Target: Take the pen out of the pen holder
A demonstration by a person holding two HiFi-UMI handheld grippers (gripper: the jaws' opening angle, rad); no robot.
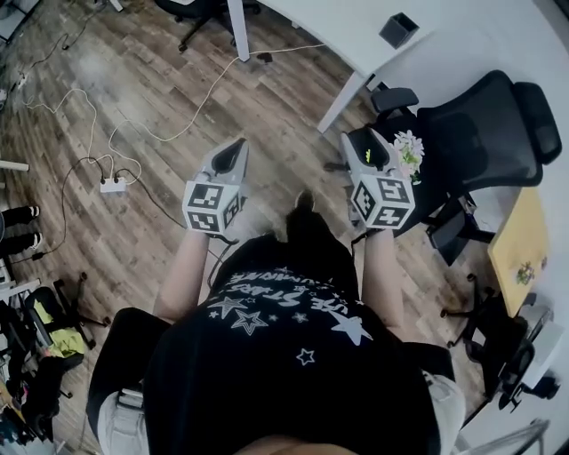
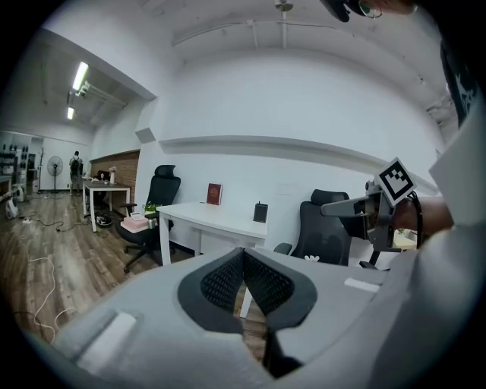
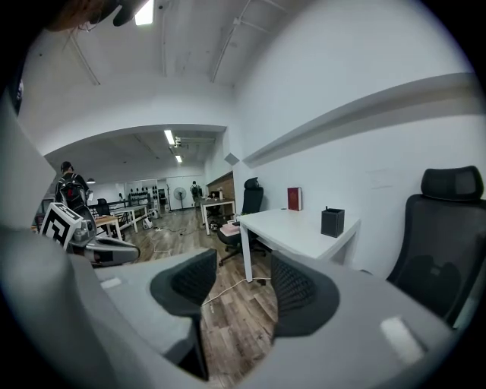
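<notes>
Pen holder (image 1: 399, 29) is the small dark box near the edge of the white desk (image 1: 329, 22), well apart from both grippers, ahead and off to your right. The pen is too small to make out, but it probably stands upright in the holder, so expect a grip from above or the side and a straight lift. Right gripper (image 1: 364, 139) is the nearer one, with its jaws wide apart and nothing between them. Left gripper (image 1: 234, 145) has its pads closed together and empty. From the right gripper view the holder sits right of the jaw line, so you'd need to step past the office chair (image 1: 484, 124) and swing right.
</notes>
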